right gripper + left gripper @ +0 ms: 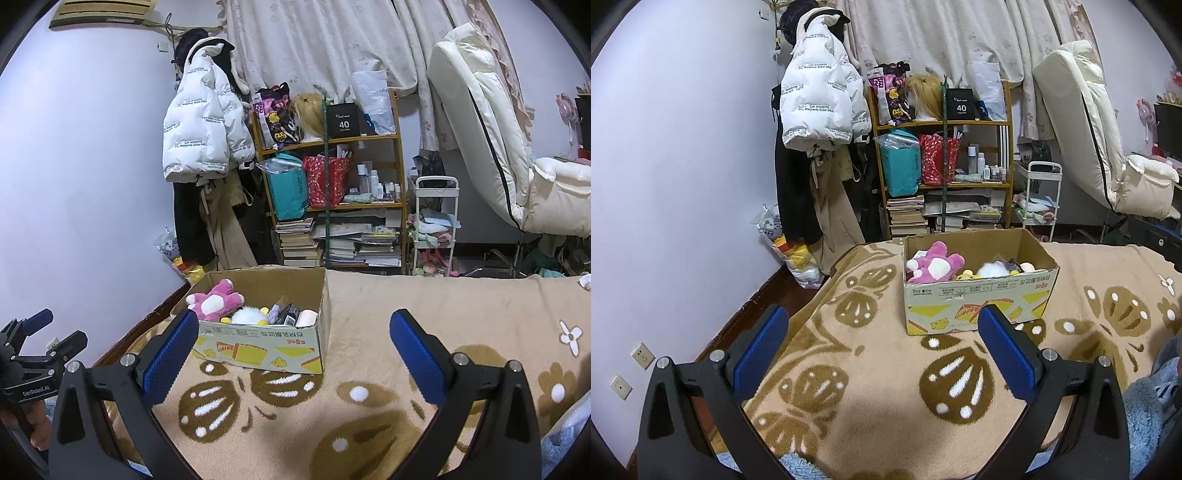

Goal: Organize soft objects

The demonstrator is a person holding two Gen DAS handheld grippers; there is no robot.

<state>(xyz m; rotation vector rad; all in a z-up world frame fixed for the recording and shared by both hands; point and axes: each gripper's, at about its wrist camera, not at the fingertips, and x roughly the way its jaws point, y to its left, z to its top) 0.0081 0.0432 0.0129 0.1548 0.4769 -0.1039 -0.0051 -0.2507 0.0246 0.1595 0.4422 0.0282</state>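
While the cardboard box [979, 295] of plush toys [934, 264] sits on the bed blanket [871, 387], left tongs [882, 332] and right tongs [295, 332] are held agape, empty.

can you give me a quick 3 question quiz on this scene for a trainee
1. True or false: the left gripper is holding a toy.
2. Which toy lies at the left end of the cardboard box? A) pink plush B) white plush C) blue plush
3. Fill in: the box stands on a patterned ____.

Key: 1. False, both it and the right gripper are open and empty. 2. A. 3. blanket.
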